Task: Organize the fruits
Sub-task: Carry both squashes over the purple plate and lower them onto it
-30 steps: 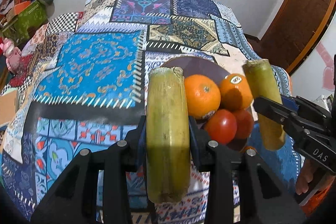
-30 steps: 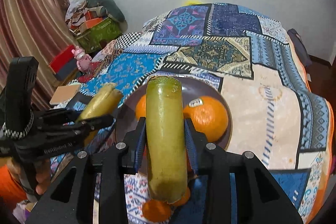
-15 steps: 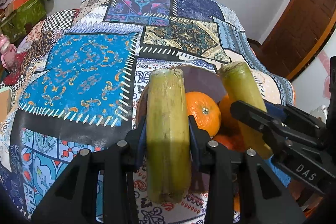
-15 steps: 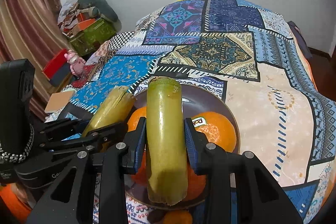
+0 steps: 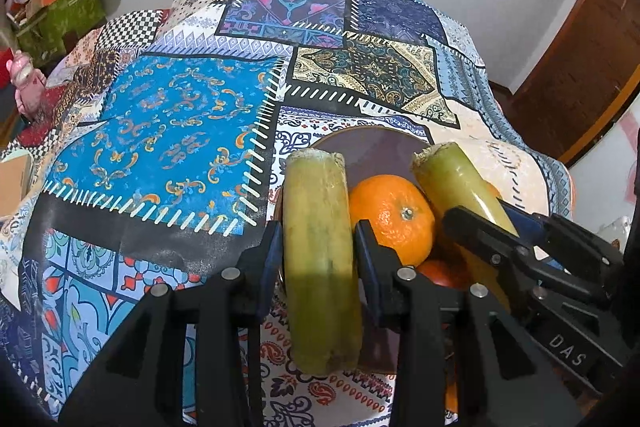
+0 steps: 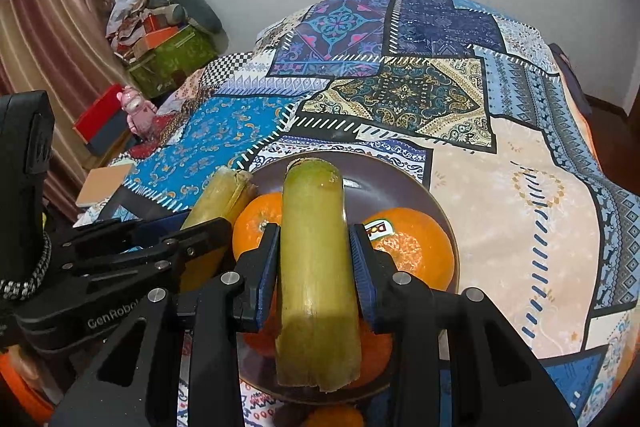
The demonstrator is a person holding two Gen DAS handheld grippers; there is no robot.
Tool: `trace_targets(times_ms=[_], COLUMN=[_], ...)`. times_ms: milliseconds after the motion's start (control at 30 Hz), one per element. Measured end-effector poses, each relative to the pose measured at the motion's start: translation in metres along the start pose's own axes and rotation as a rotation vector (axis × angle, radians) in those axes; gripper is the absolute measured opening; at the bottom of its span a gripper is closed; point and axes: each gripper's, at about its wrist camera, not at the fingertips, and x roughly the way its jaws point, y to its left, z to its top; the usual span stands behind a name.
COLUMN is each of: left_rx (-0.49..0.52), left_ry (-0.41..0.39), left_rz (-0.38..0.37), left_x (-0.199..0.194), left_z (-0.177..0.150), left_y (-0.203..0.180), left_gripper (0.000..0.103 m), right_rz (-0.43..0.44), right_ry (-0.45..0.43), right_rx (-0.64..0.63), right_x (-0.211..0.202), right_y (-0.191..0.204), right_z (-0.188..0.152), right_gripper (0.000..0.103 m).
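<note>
Left wrist: left claw (image 5: 318,247) clamps cane piece (image 5: 320,259), long axis pointing forward.

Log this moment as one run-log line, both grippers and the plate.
left gripper: shut on cane piece | right gripper: shut on second cane piece | both over plate of oranges

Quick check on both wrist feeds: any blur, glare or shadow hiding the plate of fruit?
Left wrist view: sharp, heavy fisheye bending at the edges; the left tool and its sugarcane piece cover part of the plate. Right wrist view: also sharp, no glare; the lower end of its sugarcane piece is shaded.
</note>
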Motion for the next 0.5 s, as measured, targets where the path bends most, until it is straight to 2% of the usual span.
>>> trace_targets(times_ms=[233, 300, 500], left_rx=[0.031, 0.048, 0.062], left_ry=[0.015, 0.019, 0.020], left_rz=[0.003, 0.005, 0.008], left_x=[-0.001, -0.001, -0.001], left_z=[-0.003, -0.006, -0.014], left_y=[-0.002, -0.003, -0.003], left_gripper=[0.036, 0.041, 0.043], right_rz=[0.019, 0.015, 0.016], right_ry=[0.003, -0.004, -0.035], right_rx=[0.027, 0.028, 0.019], right_x=[-0.001, -0.003, -0.016], right_y=[-0.004, -0.005, -0.007], right_z=[0.000, -0.001, 0.000], right_gripper=[0.033, 0.035, 0.035])
